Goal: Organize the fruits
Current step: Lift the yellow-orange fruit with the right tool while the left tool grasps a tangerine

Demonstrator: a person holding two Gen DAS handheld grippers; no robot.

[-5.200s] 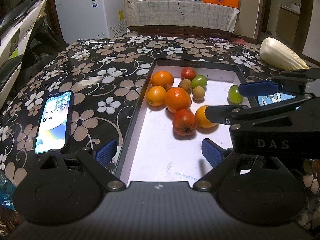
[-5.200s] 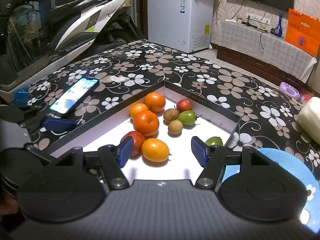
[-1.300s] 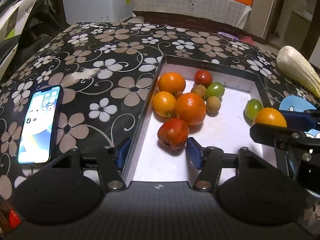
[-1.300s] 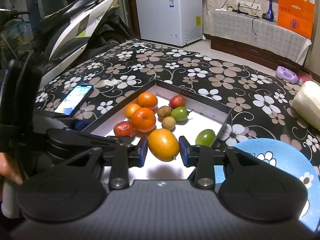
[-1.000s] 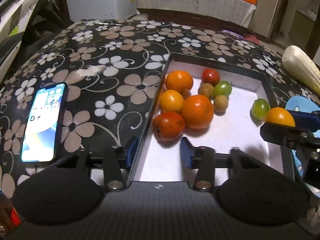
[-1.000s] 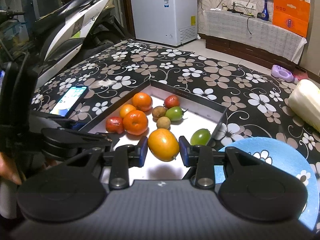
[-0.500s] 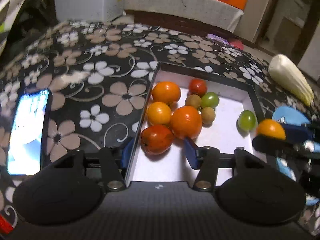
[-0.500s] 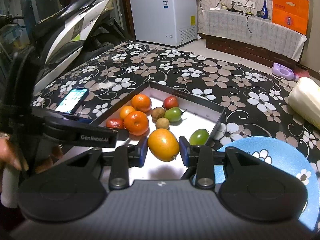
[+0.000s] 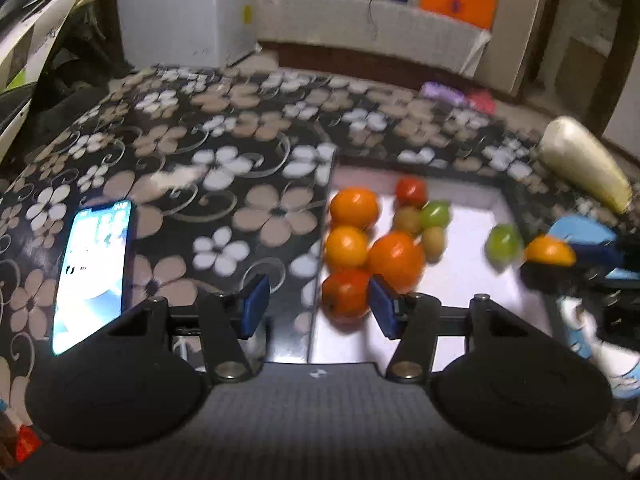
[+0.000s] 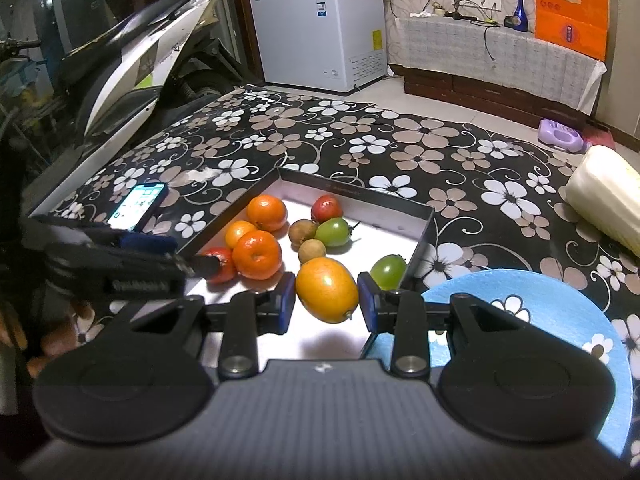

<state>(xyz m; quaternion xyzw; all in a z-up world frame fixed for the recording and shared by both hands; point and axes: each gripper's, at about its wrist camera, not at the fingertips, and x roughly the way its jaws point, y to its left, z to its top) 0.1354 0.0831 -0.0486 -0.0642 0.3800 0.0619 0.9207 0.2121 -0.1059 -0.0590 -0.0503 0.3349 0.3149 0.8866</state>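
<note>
Right gripper point(image 10: 326, 302) now holds oval orange fruit point(image 10: 326, 289) clear above white-floored black tray point(image 10: 424, 236), lifted from beside red fruit point(image 9: 346, 293); blue round plate point(image 10: 520, 312) right of tray likely next. Left gripper point(image 9: 316, 306), half open and empty, has shifted to tray's left wall, red fruit just inside right pad.

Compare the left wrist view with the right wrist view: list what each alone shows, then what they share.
Left wrist only: the left tongs open at the tray wall, a red fruit between the pads.
Right wrist only: a scooter, and the right tongs gripping the orange fruit.
Both: the tray, phone, blue plate and freezer.
</note>
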